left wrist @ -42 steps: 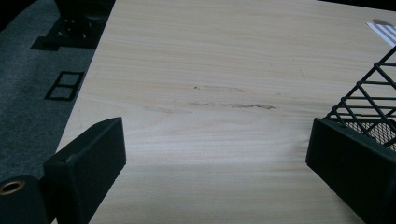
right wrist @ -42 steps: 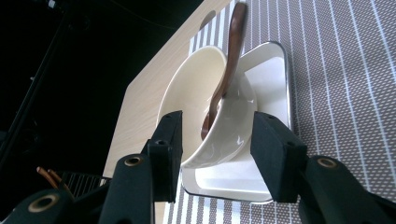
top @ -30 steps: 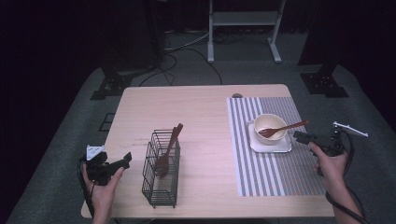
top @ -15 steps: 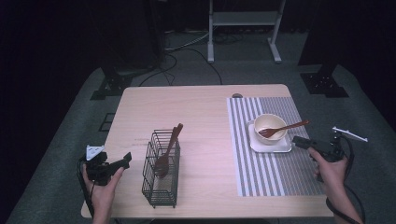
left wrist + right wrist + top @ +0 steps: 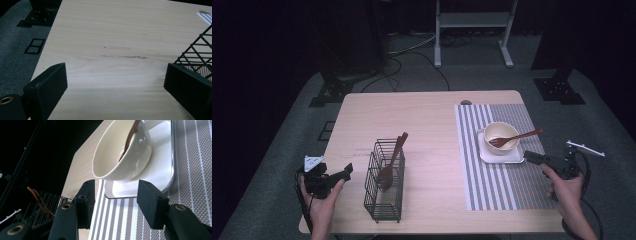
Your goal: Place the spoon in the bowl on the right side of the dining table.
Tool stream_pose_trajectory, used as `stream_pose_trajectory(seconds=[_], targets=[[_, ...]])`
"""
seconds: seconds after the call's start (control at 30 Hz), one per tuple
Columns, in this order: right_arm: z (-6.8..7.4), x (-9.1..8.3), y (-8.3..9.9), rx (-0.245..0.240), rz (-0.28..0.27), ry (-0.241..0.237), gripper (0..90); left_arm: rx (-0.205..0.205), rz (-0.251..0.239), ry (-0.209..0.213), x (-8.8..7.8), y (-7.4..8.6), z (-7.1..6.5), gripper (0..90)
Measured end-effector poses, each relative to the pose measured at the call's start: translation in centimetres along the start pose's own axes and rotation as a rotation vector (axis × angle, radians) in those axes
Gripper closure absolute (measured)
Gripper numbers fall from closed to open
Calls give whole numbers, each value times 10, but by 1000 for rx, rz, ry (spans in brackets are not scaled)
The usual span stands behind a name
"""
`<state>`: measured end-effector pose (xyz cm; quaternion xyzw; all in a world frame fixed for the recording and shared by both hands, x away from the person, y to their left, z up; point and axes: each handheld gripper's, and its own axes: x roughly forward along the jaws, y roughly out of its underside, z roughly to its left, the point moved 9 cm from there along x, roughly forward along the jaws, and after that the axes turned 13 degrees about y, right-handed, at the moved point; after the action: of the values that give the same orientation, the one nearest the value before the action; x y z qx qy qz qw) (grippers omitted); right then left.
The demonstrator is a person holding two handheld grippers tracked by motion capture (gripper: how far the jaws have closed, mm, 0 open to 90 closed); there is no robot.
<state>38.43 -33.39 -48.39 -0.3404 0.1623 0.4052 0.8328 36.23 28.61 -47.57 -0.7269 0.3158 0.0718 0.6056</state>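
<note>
A cream bowl [image 5: 501, 136] stands on a white square plate [image 5: 499, 155] on the striped placemat [image 5: 507, 180]. A wooden fork [image 5: 516, 137] rests in the bowl, its handle pointing right. My right gripper [image 5: 528, 157] is open just off the plate's near right corner; in the right gripper view its jaws frame the plate's edge [image 5: 120, 192] below the bowl [image 5: 117, 157]. A black wire basket [image 5: 384, 181] holds a wooden spoon [image 5: 389, 166] and another wooden utensil. My left gripper [image 5: 343, 173] is open at the table's left edge, left of the basket, with bare table between its fingers [image 5: 47, 87].
The wooden table [image 5: 432, 120] stands on grey carpet. A small dark disc [image 5: 466, 102] lies at the placemat's far left corner. A metal stand [image 5: 472, 30] and dark equipment legs [image 5: 562, 87] are behind the table. The basket's wire corner [image 5: 197, 55] is by the left gripper's right finger.
My right gripper has moved left and slightly nearer, away from the fork's handle toward the plate's near right corner. The left gripper has stayed put.
</note>
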Motion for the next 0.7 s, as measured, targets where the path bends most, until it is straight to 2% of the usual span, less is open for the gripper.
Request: stream_pose_trajectory(seconds=[0.7], targets=[[8, 1, 21, -27, 18, -26, 441, 2, 0, 1, 0, 0, 0, 39]])
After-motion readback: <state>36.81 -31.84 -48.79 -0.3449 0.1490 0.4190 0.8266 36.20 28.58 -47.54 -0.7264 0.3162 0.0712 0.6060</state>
